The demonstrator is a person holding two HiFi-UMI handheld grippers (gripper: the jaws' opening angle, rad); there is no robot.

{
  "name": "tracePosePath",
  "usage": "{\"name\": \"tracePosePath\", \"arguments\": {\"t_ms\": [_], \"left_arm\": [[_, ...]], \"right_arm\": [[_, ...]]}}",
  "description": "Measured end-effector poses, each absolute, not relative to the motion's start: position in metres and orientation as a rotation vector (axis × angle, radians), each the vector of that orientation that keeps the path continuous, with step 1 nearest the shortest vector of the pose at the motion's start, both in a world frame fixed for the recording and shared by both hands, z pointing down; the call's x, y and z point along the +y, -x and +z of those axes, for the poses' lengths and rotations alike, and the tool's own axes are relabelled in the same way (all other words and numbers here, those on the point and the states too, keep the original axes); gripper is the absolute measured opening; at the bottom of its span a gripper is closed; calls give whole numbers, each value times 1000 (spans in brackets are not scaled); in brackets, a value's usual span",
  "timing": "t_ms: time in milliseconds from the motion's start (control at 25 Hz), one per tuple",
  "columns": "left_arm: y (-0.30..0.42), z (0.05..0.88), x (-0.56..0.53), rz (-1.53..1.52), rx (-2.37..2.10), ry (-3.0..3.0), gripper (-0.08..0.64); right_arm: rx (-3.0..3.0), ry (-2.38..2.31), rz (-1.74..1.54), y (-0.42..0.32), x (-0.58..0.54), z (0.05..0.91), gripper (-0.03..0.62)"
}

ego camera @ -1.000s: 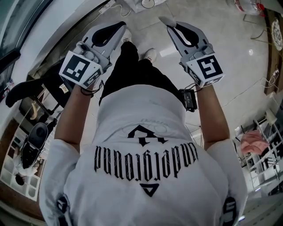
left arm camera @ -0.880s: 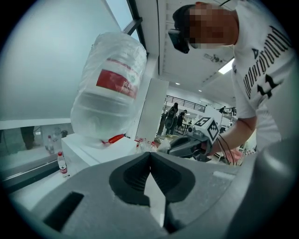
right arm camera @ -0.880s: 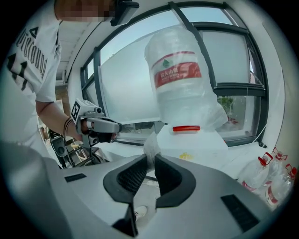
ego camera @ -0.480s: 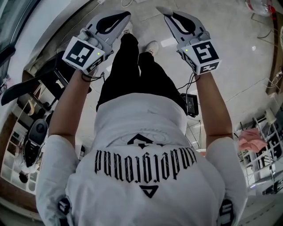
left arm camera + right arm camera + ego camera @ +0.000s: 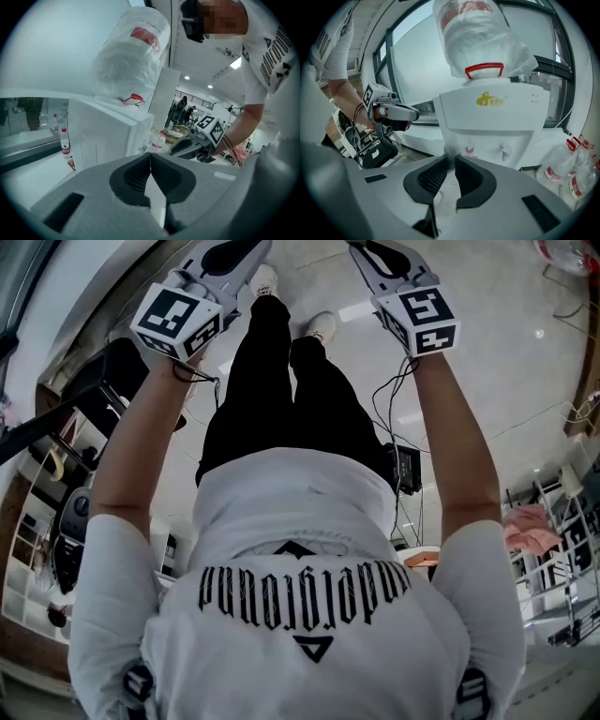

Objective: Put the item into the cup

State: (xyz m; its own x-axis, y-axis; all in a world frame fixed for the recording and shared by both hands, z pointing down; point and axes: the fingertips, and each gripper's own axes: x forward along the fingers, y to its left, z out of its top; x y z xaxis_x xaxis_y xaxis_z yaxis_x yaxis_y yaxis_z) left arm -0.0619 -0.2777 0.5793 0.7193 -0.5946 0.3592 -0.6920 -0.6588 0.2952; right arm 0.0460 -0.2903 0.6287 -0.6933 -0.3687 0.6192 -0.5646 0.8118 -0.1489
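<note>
Left tongs [image 5: 150,157] pressed together, nothing between. Right tongs [image 5: 451,158] clamped on thin pale item [image 5: 449,151], pointed at water dispenser [image 5: 487,112]. Cup not seen in any view. Risk judged: item pinched only at tips, flimsy, easily dropped if grip is loosened before cup is found.

In the right gripper view a white water dispenser [image 5: 492,122] stands at centre, with a big bottle [image 5: 480,33] wrapped in clear plastic on top of it at 12 o'clock. Two taps [image 5: 505,152] sit low on its front. Spare bottles [image 5: 576,176] lie at 4 o'clock, and a window [image 5: 417,56] runs behind at 10 o'clock. In the head view the tiled floor [image 5: 506,362] holds a black box [image 5: 408,468] with cables near centre and a black chair [image 5: 108,381] at 10 o'clock. A pink cloth [image 5: 531,526] lies on a wire rack at 3 o'clock.
</note>
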Motion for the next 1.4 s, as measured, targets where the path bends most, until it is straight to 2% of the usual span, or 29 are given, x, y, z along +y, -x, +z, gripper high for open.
{"name": "tracePosePath", "arguments": {"t_ms": [240,600,1400], "left_arm": [[48,611,-283,468,-952,-2572,15],[41,647,-297,507,-936,-2568,15],[24,652,-300,470,-941,-2569,15]], "right_arm": [[-2356,-693,477,-50,-301,668,58],[-2293,-739,541,-46,-318,722,58],[-2218,-789,574,-32,-360,773,58]]}}
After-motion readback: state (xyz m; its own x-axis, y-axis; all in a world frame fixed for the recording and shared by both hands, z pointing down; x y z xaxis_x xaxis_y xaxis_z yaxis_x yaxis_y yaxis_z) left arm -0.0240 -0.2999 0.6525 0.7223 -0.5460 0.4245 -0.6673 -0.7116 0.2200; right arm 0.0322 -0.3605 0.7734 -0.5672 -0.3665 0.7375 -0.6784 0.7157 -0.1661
